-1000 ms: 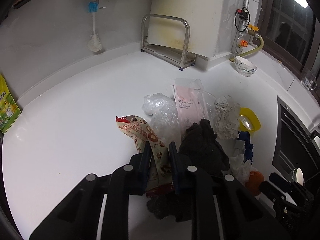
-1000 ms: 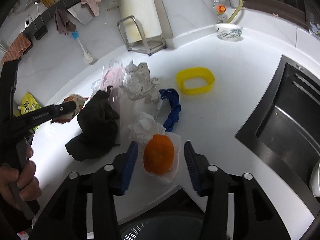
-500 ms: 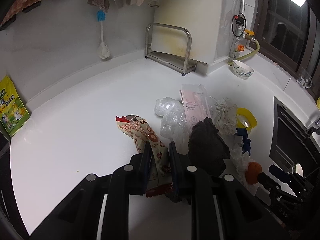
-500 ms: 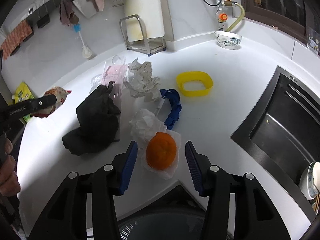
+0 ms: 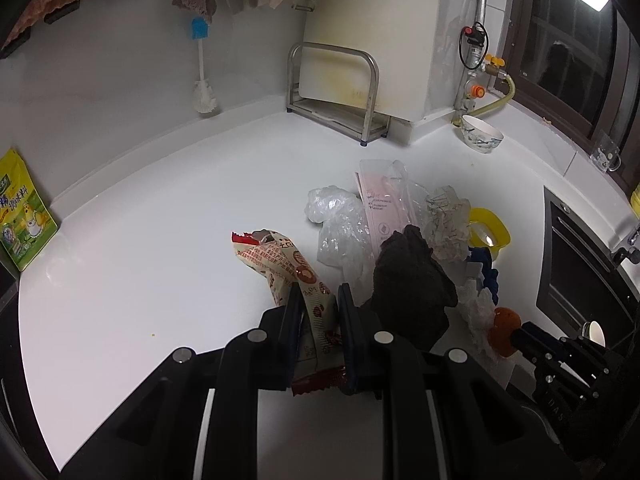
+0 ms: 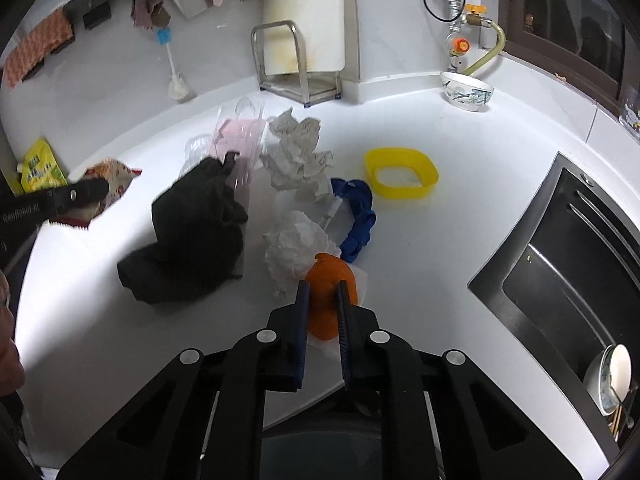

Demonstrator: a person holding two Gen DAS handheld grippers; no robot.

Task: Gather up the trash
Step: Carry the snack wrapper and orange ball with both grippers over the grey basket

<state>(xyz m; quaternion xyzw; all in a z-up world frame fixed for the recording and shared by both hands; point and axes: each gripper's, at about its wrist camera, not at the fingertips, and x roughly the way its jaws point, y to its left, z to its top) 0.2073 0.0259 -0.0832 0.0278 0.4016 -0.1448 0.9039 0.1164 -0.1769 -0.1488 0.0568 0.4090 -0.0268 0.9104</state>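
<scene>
While the left gripper (image 5: 318, 300) clamps a printed snack wrapper (image 5: 288, 268), the wrapper stands up between its two pads, its torn end curling above the white counter (image 5: 160, 220) and its lower end hanging out beneath the fingers. Jaws of the right gripper (image 6: 322, 296) are closing on an orange peel (image 6: 328, 276), which sits between the blue pads on a crumpled white tissue (image 6: 294, 244). Just left of the tissue lies a dark cloth (image 6: 192, 236); a blue band (image 6: 360, 216) and a yellow tub (image 6: 400, 178) sit beyond.
</scene>
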